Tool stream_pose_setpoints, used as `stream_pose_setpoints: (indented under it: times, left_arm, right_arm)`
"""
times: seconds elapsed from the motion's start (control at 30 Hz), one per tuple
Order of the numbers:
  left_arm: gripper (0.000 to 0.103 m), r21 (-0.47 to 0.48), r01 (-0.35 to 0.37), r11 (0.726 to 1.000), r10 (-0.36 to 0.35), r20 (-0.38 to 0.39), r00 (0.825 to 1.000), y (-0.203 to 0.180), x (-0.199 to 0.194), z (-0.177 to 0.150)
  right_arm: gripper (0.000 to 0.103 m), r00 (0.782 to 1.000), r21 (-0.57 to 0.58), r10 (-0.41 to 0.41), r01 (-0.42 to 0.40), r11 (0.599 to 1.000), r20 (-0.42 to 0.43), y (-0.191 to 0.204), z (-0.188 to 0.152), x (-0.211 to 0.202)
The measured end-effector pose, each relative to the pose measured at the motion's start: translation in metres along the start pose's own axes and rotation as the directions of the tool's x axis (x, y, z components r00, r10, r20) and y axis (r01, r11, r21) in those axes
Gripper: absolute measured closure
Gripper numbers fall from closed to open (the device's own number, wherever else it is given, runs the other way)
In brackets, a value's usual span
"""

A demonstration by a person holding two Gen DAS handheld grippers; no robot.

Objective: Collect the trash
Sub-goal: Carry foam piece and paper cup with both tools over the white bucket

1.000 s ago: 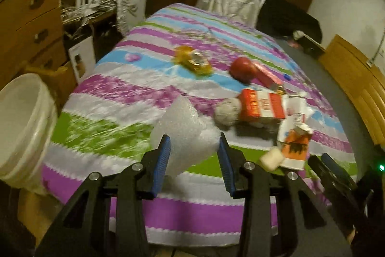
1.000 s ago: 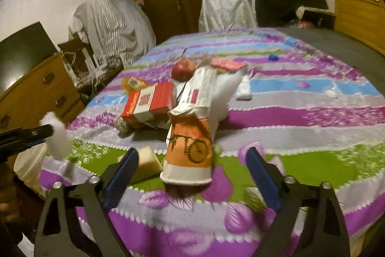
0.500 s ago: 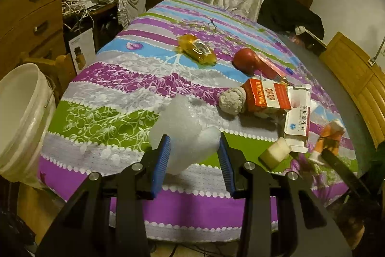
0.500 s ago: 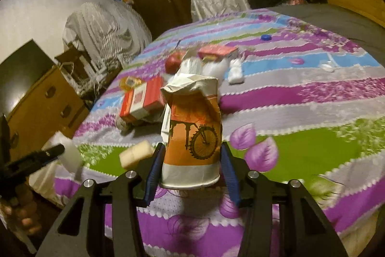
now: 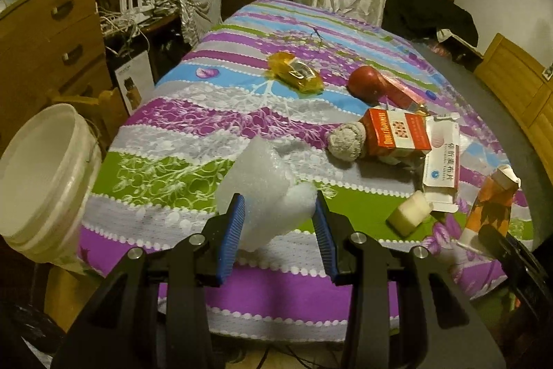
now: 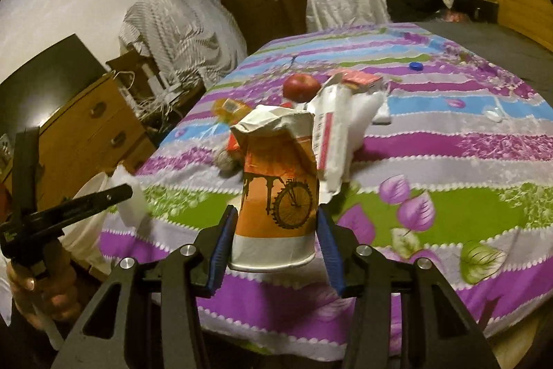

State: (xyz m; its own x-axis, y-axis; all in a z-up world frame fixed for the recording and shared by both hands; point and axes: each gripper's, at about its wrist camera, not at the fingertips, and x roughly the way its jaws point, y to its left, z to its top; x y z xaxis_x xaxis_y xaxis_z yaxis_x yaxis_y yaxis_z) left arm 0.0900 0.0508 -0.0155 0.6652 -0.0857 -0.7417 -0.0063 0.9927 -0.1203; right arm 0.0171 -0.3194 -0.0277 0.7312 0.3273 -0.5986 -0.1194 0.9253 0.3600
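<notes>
Though warped by fisheye, clearly visible: bed (image 5: 193, 168) under striped purple-green-blue cover, trash strewn across near end. White bucket (image 5: 38, 175) standing off bed's left edge, beside wooden dresser (image 5: 52, 44). Left claw (image 5: 278, 232) clamped on white foam chunk (image 5: 262, 192), held up over bed's near edge. Right claw (image 6: 274, 242) clamped on crumpled orange paper cup (image 6: 276, 192) with bicycle print, raised off cover. Lying on bed: red-and-white carton (image 5: 397, 134) touching grey fuzzy ball (image 5: 345, 140); white medicine box (image 5: 440, 161) just right of carton; yellow wrapper (image 5: 295, 75) farther back; red apple (image 5: 363, 83) near it; pale block, possibly sponge (image 5: 409, 213), near front edge. Small blue bottle cap (image 6: 416, 66) far back on cover.
</notes>
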Motion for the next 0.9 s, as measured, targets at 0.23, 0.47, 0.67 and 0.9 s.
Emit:
stream_pose_setpoints:
  times: [0.23, 0.47, 0.67, 0.9]
  left_arm:
    - [0.064, -0.012, -0.083, 0.996, 0.084, 0.05, 0.995, 0.027, -0.017, 0.008]
    - [0.064, -0.093, -0.201, 0.975, 0.212, 0.126, 0.969, 0.092, -0.052, 0.031]
    - [0.064, -0.169, -0.302, 0.938, 0.329, 0.169, 0.929, 0.155, -0.082, 0.046]
    - [0.064, -0.228, -0.408, 0.884, 0.446, 0.151, 0.882, 0.222, -0.094, 0.055]
  right_arm:
    - [0.055, 0.998, -0.124, 0.07, -0.07, 0.99, -0.003, 0.057, 0.017, 0.009]
    - [0.055, 0.977, -0.277, 0.212, -0.208, 0.938, -0.018, 0.159, 0.054, 0.035]
    - [0.055, 0.942, -0.361, 0.325, -0.331, 0.872, -0.079, 0.255, 0.082, 0.067]
    - [0.055, 0.907, -0.432, 0.392, -0.419, 0.799, -0.154, 0.364, 0.103, 0.099]
